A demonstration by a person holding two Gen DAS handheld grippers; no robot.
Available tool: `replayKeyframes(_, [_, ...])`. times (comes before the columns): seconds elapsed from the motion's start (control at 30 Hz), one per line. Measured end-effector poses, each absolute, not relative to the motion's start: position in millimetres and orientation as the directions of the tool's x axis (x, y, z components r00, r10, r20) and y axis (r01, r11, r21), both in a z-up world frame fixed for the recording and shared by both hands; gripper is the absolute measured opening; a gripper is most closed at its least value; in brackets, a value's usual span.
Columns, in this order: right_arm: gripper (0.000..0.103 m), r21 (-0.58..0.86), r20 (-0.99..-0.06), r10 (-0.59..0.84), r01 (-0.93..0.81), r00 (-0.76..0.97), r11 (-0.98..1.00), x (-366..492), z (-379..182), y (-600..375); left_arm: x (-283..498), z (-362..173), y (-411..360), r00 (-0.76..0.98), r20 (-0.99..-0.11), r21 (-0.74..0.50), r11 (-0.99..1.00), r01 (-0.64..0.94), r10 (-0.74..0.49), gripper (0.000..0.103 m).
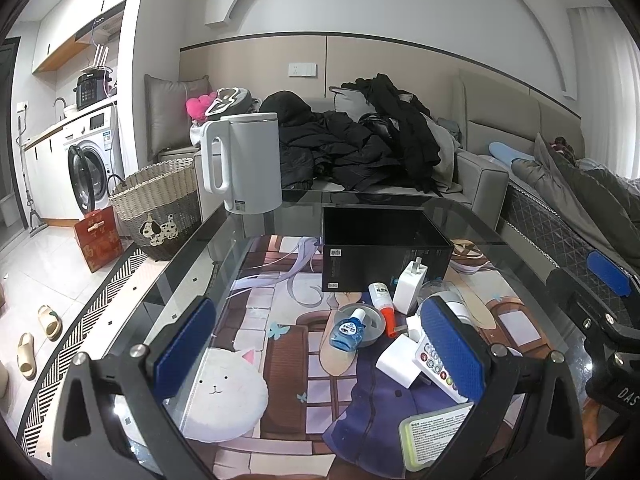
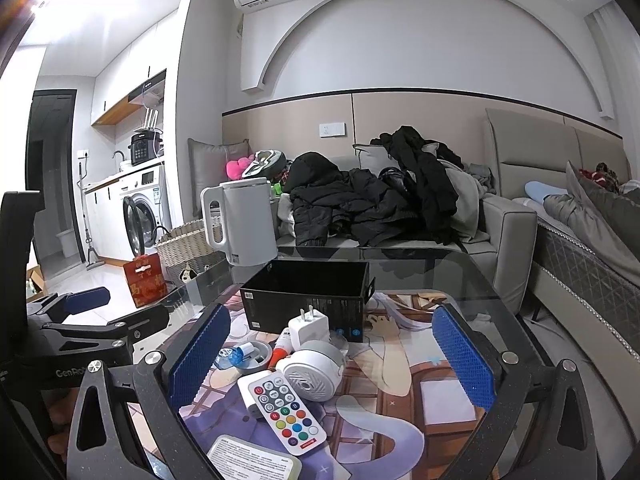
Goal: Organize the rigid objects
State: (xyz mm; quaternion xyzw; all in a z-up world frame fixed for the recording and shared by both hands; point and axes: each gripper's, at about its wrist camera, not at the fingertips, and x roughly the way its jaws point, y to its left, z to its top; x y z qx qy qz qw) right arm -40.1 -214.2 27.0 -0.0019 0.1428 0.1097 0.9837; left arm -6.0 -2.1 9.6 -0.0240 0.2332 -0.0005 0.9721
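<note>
An open black box (image 1: 384, 248) (image 2: 308, 296) stands mid-table on the printed mat. In front of it lie a white plug charger (image 1: 408, 284) (image 2: 308, 328), an orange-capped tube (image 1: 382, 304), a blue bottle (image 1: 348, 328) (image 2: 236, 356) in a grey dish, a round white device (image 2: 310, 374), a white remote (image 2: 286, 414) (image 1: 434, 362) with coloured buttons, and a green-edged case (image 1: 432, 436). My left gripper (image 1: 319, 304) is open above the bottle and remote. My right gripper (image 2: 332, 311) is open, with the charger, device and remote between its fingers, untouched.
A white kettle (image 1: 244, 160) (image 2: 244, 224) stands at the glass table's (image 1: 460, 216) far left corner. A round white cat pad (image 1: 224, 396) lies near left. Beyond are a sofa with dark clothes (image 1: 360, 148), a wicker basket (image 1: 160, 208) and a red box (image 1: 98, 236) on the floor.
</note>
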Motion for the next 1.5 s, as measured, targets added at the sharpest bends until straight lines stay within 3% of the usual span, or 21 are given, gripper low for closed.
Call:
replayKeyframes(0.77, [0.103,0.034,-0.275,0.225,-0.224,0.935,0.974,-41,28,-218,0,8,-1,0.895,-0.443,-0.063,0.998,0.019,-0.045,0.102])
replayKeyframes(1.13, [0.103,0.121,-0.285,0.271,-0.246,0.92,0.962,-30,36,-234,11,6,2,0.895,-0.435,0.02,0.995,-0.096,0.095,0.102])
replayKeyframes(1.23, [0.103,0.143,-0.272,0.278,-0.247,0.921,0.958,-29,38,-238,10,10,9,0.896,-0.441,-0.01,0.998,-0.058,0.048,0.102])
replayKeyframes(1.33, [0.103,0.175,-0.261,0.287,-0.247,0.922,0.953,-28,41,-241,5,17,16,0.904,-0.42,-0.087,0.995,0.044,-0.077,0.103])
replayKeyframes(1.5, [0.103,0.152,-0.271,0.289,-0.256,0.918,0.955,-27,42,-238,1,26,10,0.913,-0.395,-0.076,0.995,0.072,-0.096,0.103])
